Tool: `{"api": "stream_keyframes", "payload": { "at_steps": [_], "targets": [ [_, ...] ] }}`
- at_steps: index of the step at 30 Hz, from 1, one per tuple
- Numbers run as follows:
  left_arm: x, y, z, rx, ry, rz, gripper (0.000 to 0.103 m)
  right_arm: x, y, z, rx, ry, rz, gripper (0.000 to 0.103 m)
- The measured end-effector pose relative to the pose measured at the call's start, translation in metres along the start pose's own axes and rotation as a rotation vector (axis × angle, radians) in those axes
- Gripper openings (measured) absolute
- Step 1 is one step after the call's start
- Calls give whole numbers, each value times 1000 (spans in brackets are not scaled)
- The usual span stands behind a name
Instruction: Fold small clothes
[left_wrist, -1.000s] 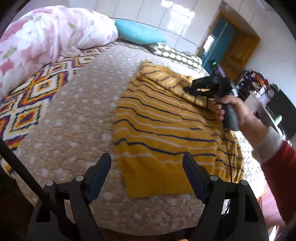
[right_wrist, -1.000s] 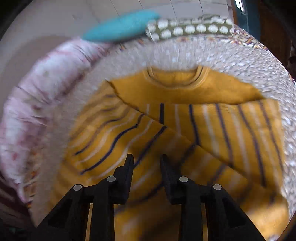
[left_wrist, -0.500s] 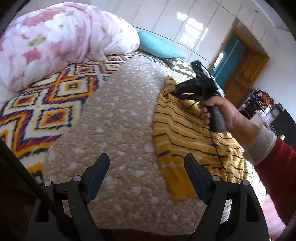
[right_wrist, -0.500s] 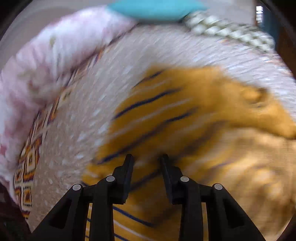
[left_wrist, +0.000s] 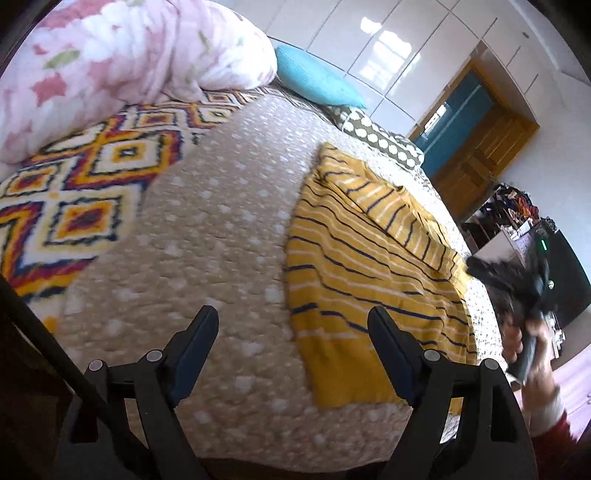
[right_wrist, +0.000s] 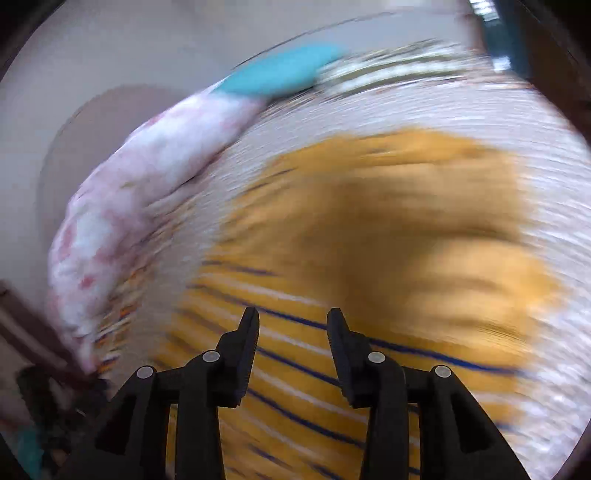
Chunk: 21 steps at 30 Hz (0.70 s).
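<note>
A yellow sweater with navy and white stripes (left_wrist: 362, 266) lies on the beige dotted bedspread (left_wrist: 221, 221), one side folded over on top. My left gripper (left_wrist: 291, 325) is open and empty above the bedspread, just left of the sweater's near hem. In the left wrist view the right gripper (left_wrist: 476, 266) is held by a hand off the sweater's right edge. In the blurred right wrist view the right gripper (right_wrist: 291, 317) is open and empty above the sweater (right_wrist: 369, 258).
A pink floral duvet (left_wrist: 110, 66) and a patterned blanket (left_wrist: 85, 177) lie at the left. A teal pillow (left_wrist: 317, 81) and a dotted pillow (left_wrist: 380, 136) are at the head. A wooden door (left_wrist: 476, 147) and shelves stand at the right.
The right gripper has let go of the sweater, opened, and pulled back to the right of the bed. The left gripper stays open and has swung slightly.
</note>
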<state>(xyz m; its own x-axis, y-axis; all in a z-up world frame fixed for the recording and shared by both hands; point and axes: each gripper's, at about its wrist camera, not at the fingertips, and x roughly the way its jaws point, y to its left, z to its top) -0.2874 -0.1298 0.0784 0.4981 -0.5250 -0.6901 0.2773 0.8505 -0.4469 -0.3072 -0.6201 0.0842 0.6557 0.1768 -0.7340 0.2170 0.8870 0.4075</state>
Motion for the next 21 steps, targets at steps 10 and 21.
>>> {"api": "stream_keyframes", "payload": {
  "at_steps": [10, 21],
  "targets": [
    [30, -33, 10, 2, 56, 90, 82, 0, -123, -1, 326, -76, 130, 42],
    [91, 1, 39, -95, 201, -57, 86, -40, -125, -81, 381, -38, 228, 56]
  ]
}}
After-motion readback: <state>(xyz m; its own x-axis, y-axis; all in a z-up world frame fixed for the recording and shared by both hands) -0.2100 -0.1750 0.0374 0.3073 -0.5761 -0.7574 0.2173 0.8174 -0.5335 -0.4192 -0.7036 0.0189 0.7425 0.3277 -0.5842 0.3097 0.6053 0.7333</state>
